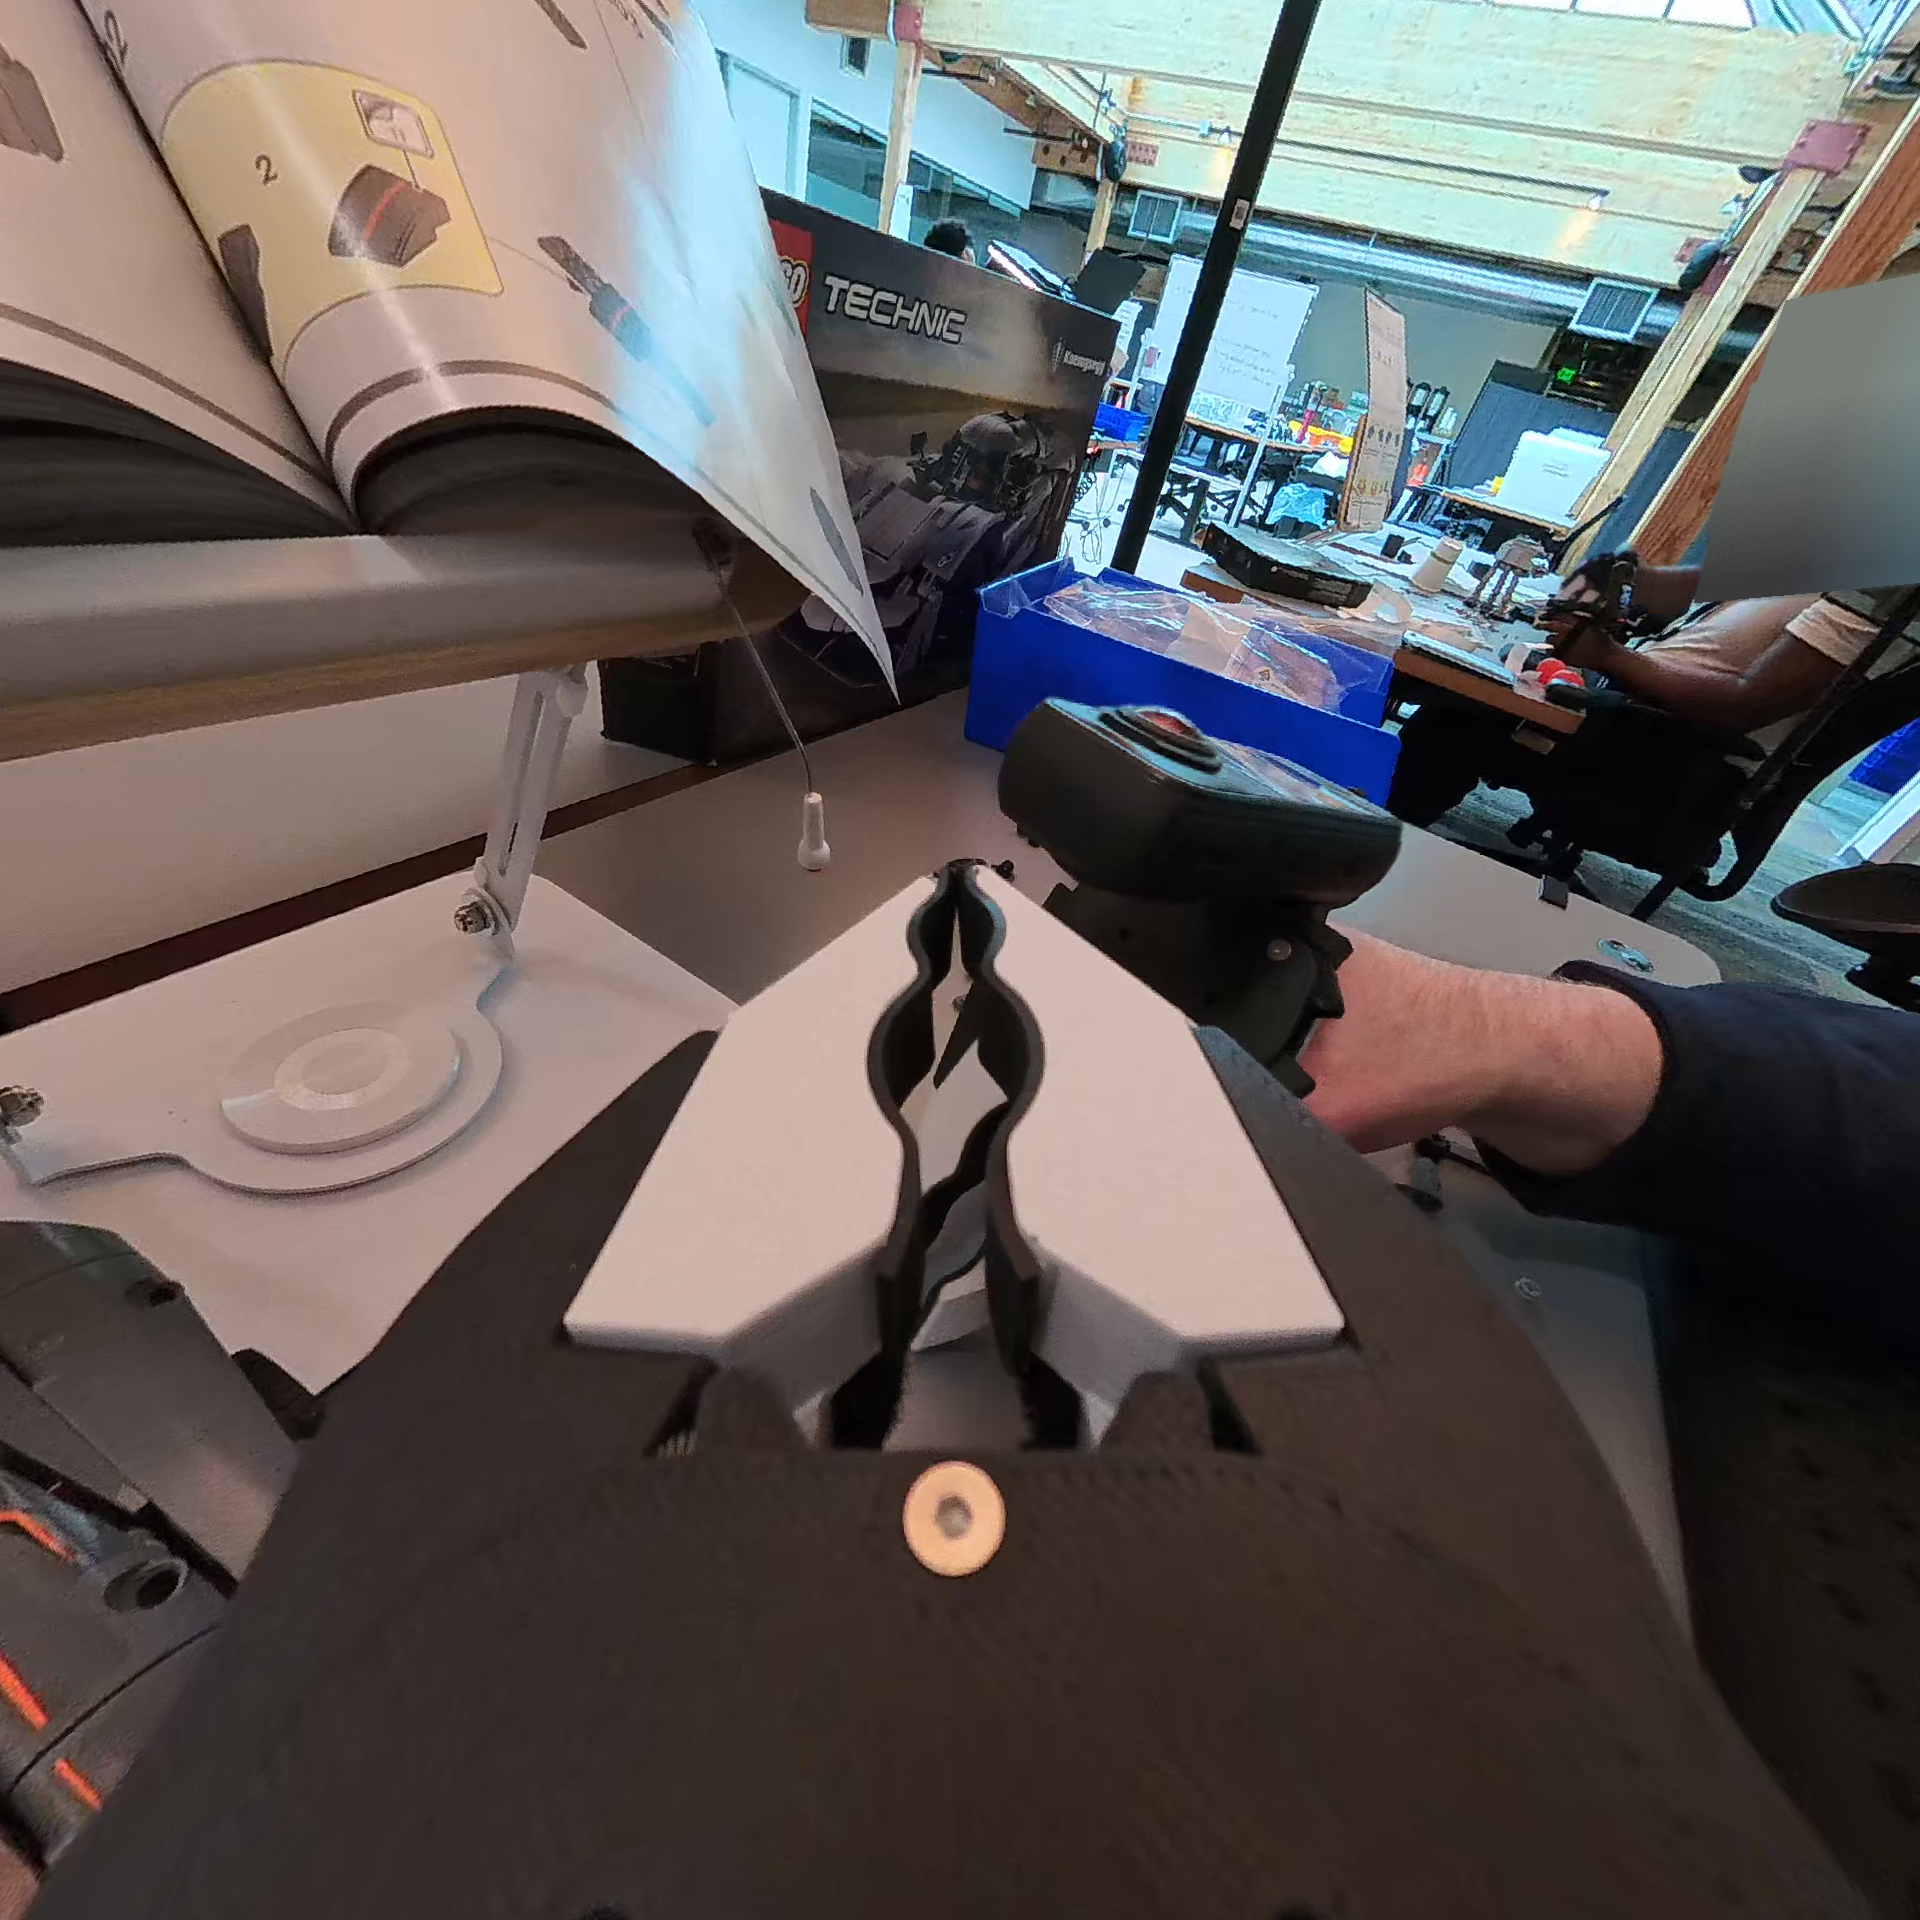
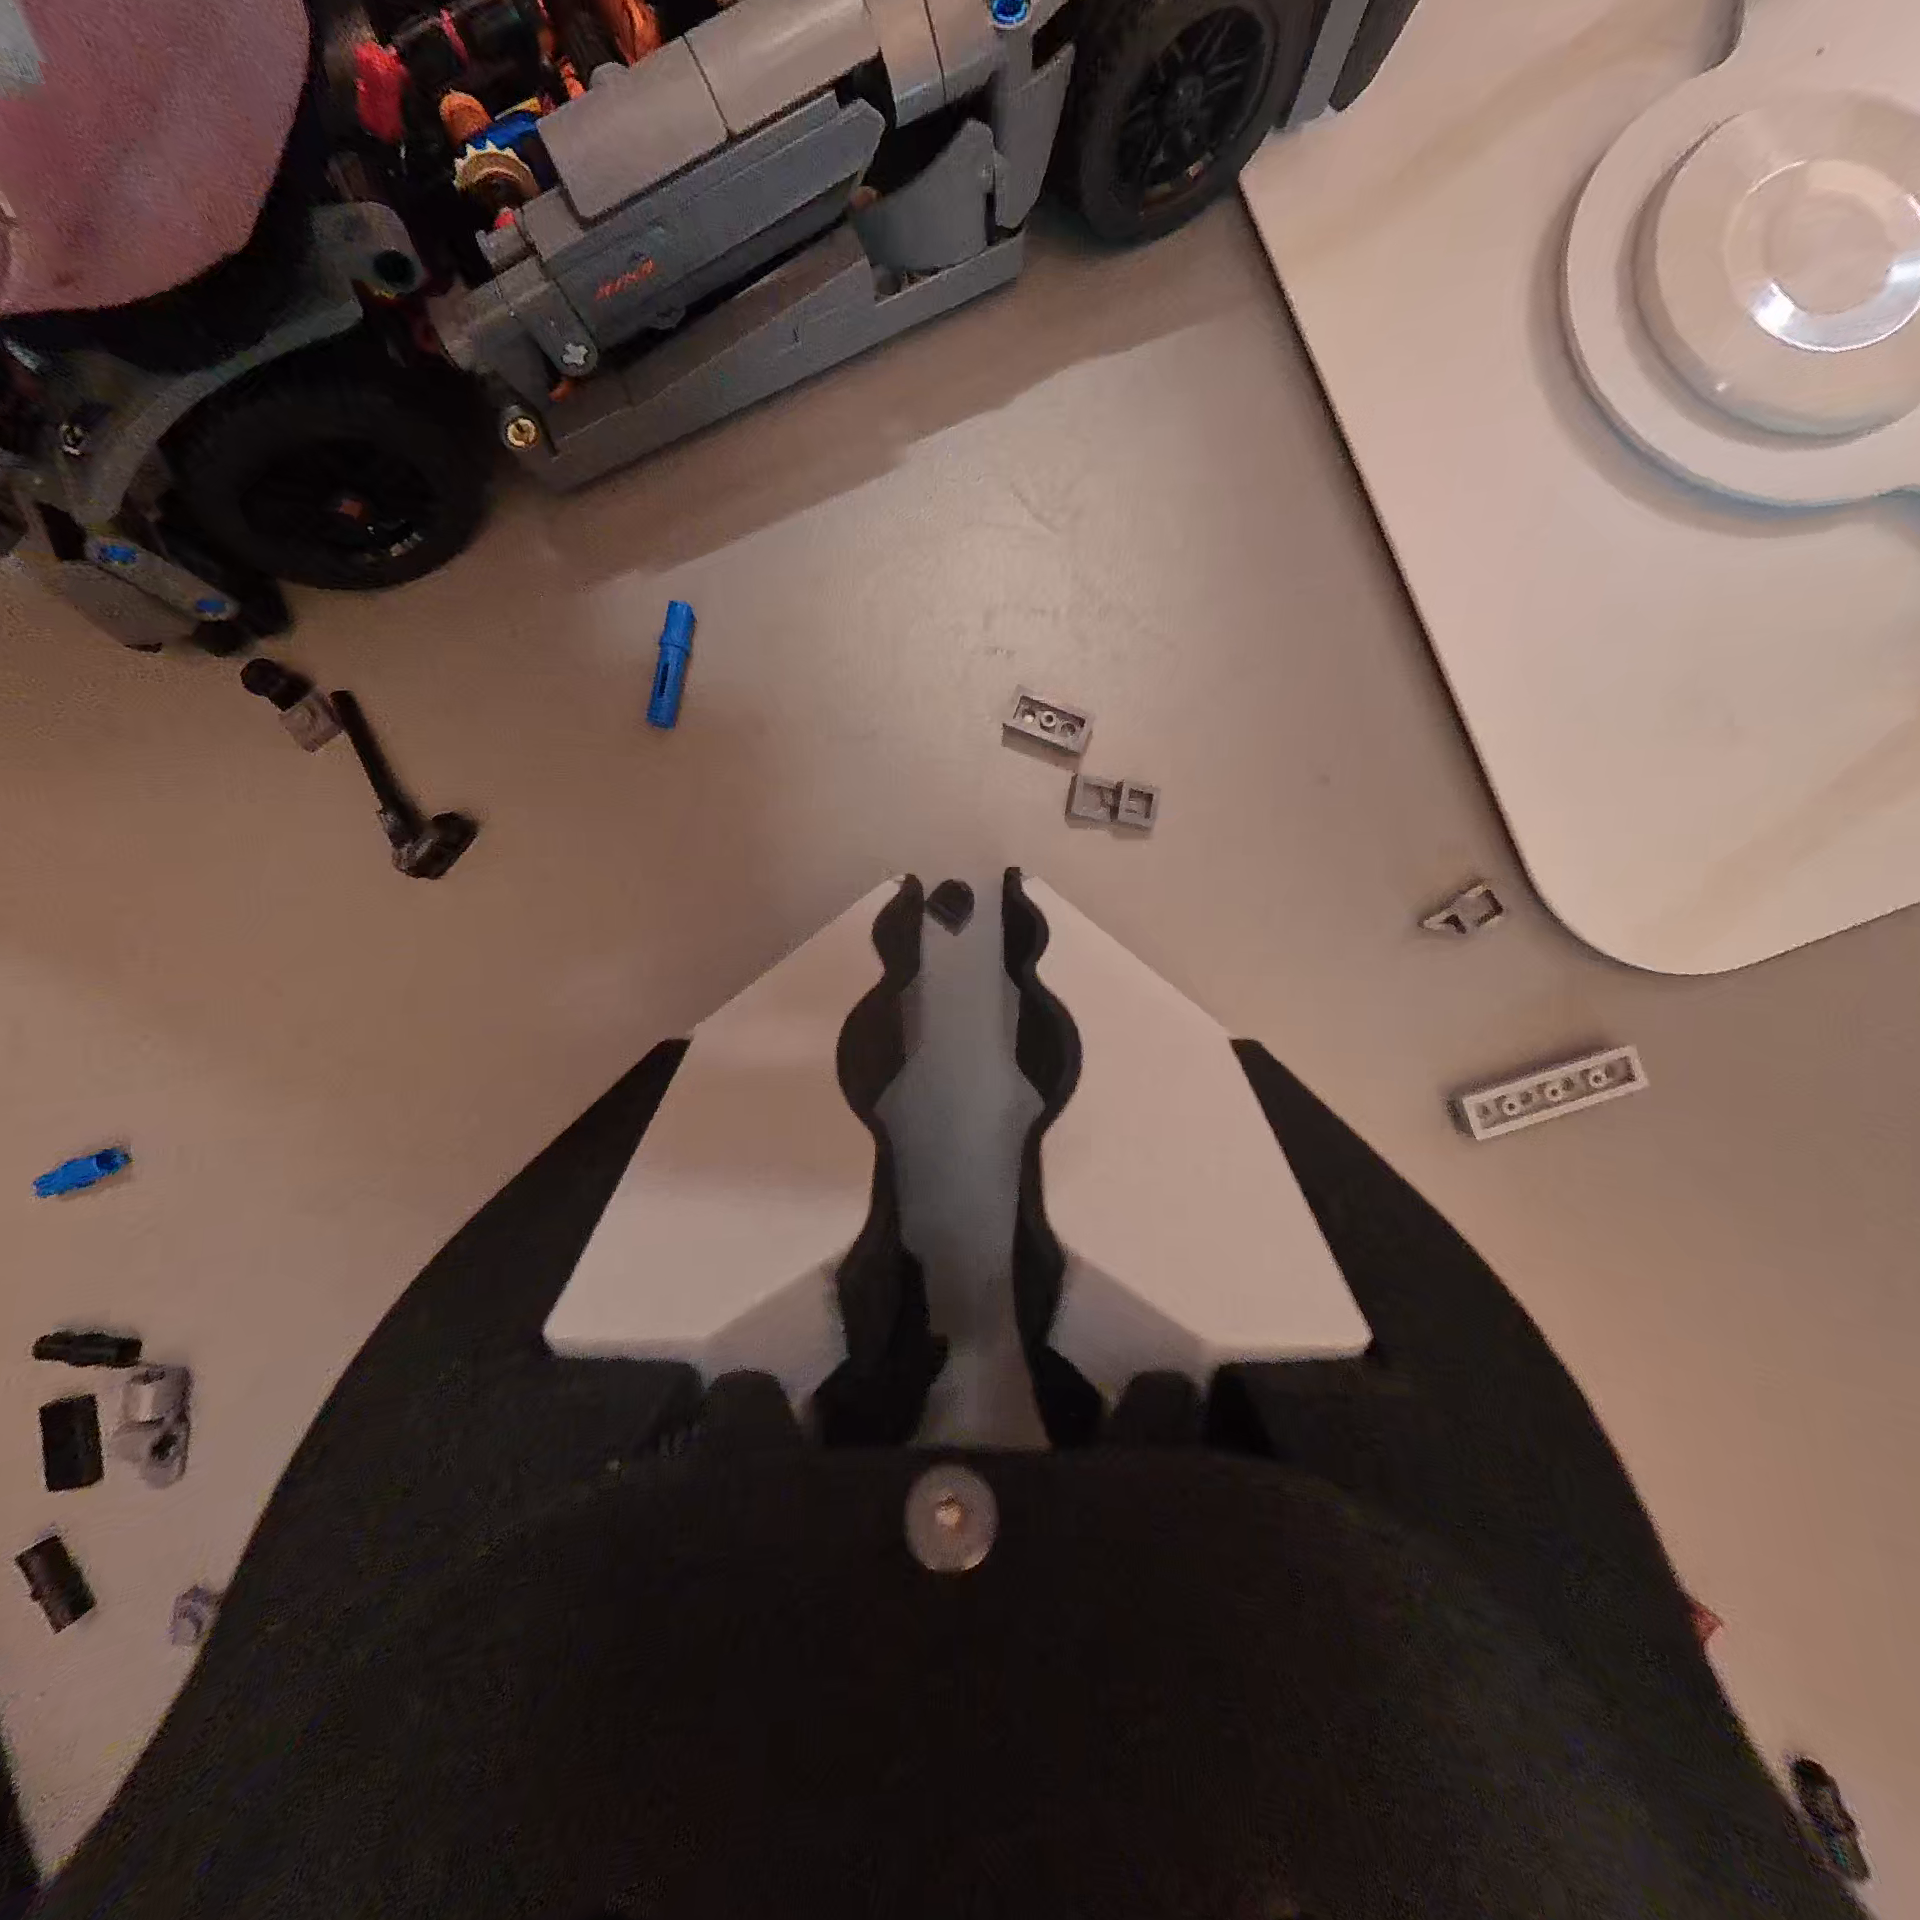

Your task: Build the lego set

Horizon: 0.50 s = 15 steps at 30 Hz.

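In the right wrist view, my right gripper (image 2: 961, 883) points down at the table, slightly open. A small black lego piece (image 2: 948, 902) lies between its fingertips, which stand apart from it. The half-built grey lego car (image 2: 675, 239) with black wheels stands at the top left. In the left wrist view, my left gripper (image 1: 961, 875) is shut, with nothing clearly held, and is raised over the table. The right gripper's black body (image 1: 1195, 821) and the hand (image 1: 1455, 1049) holding it are just beyond it.
Loose pieces lie around: a blue pin (image 2: 670, 665), a black axle (image 2: 374, 774), small grey plates (image 2: 1047, 722), a long grey plate (image 2: 1548, 1091). The open instruction book (image 1: 312, 260) sits on a white stand (image 1: 343, 1081). A lego box (image 1: 935, 416) and a blue bin (image 1: 1174, 675) stand behind. Across from one pair of fingers to the other is roughly 15 cm. The blue pin (image 2: 670, 665) is about 6 cm from my right fingertips and 15 cm from my left.
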### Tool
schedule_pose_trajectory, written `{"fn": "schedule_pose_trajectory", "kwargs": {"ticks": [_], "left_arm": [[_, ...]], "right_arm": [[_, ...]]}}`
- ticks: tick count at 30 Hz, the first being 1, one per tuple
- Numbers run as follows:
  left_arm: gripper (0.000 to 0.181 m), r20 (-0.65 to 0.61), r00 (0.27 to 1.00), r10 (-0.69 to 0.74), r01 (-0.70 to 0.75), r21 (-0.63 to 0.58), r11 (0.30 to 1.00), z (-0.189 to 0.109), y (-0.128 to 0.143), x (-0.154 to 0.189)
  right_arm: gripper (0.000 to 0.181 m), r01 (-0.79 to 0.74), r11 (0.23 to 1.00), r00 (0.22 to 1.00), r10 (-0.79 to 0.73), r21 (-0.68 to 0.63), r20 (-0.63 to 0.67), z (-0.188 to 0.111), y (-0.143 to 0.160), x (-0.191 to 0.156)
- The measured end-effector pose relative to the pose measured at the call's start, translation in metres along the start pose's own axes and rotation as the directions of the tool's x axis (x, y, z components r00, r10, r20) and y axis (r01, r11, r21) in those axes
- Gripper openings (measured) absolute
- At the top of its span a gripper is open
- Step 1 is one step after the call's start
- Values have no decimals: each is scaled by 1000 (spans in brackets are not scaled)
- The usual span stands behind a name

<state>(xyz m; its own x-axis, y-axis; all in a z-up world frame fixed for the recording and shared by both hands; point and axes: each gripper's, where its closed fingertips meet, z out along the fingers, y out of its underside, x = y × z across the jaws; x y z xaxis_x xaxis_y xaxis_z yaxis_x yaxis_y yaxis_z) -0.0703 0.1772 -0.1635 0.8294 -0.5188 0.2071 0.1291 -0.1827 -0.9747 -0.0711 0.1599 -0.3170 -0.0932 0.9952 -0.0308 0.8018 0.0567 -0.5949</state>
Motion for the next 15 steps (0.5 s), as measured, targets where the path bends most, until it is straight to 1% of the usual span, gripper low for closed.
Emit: {"fn": "schedule_pose_trajectory", "kwargs": {"ticks": [2, 5, 8, 10, 12, 13, 15], "left_arm": [[0, 4, 1000, 2, -2, 3, 1000, 0, 0, 0], [0, 4, 1000, 12, -12, -8, 1000, 0, 0, 1], [2, -5, 1000, 29, -29, -37, 999, 2, 4, 3], [9, -20, 999, 47, -48, -72, 996, 3, 9, 6], [16, -39, 995, 95, -98, -107, 989, 4, 13, 11], [20, -39, 991, 131, -134, -121, 983, 5, 14, 13], [22, -51, 974, 220, -225, -133, 965, 7, 16, 21]], "right_arm": [[6, 11, 1000, 1000, -11, 0, 2, 0, 0, -2], [5, -15, 1000, 999, 15, 5, 36, -2, 0, -6], [5, -33, 999, 998, 31, 32, 59, -13, 2, -8], [5, -72, 993, 993, 62, 95, 103, -29, -3, -11], [5, -138, 973, 979, 106, 187, 172, -51, -10, -13], [5, -183, 952, 967, 130, 247, 218, -64, -15, -14], [5, -281, 892, 933, 169, 353, 317, -91, -22, -14]]}}
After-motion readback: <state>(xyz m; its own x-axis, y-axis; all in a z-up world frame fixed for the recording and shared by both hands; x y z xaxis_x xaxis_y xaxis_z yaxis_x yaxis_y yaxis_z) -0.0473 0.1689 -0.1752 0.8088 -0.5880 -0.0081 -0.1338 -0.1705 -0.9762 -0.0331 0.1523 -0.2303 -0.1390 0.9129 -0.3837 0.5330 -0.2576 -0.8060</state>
